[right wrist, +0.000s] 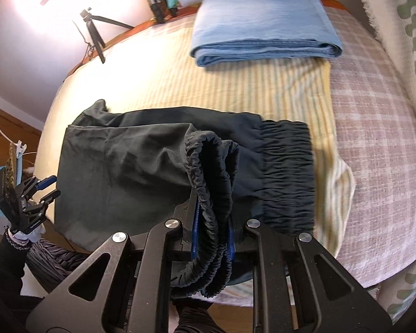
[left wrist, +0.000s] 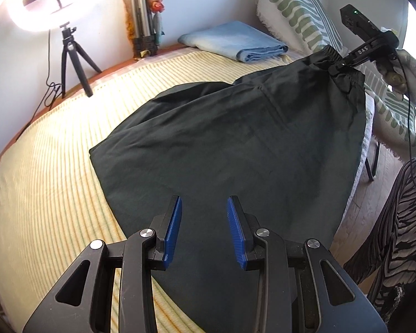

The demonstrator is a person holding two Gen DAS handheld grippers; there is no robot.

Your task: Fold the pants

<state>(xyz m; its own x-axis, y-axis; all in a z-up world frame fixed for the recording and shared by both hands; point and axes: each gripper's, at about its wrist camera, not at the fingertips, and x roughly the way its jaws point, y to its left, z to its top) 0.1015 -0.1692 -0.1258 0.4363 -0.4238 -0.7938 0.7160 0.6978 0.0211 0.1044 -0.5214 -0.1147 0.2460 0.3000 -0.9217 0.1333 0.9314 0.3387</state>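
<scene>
The dark pants (left wrist: pixel 222 144) are spread across a bed covered with a yellow striped sheet (left wrist: pixel 55 172), the folded body lying flat on the sheet. A gathered cuff (right wrist: pixel 210 194) is raised off the bed and is clamped between the blue pads of the right tongs (right wrist: pixel 212 222); bunched elastic fabric is pinched there and hangs down past the pads. The elastic waistband (right wrist: pixel 288 172) is seen lying flat beyond the raised cuff, near the edge of the striped sheet where a pink plaid cover (right wrist: pixel 374 152) begins.

The left tongs (left wrist: pixel 204 230) are held apart above the near end of the pants, with nothing between the blue pads (left wrist: pixel 174 230); whether the fabric is touched cannot be told.

A folded blue cloth (right wrist: pixel 263 22) is laid at the far side of the bed, well apart from the pants. A small black tripod (left wrist: pixel 75 58) with a bright ring light (left wrist: pixel 33 2) is stood at the far edge. A green-patterned pillow (left wrist: pixel 291 8) is propped by the wall.
</scene>
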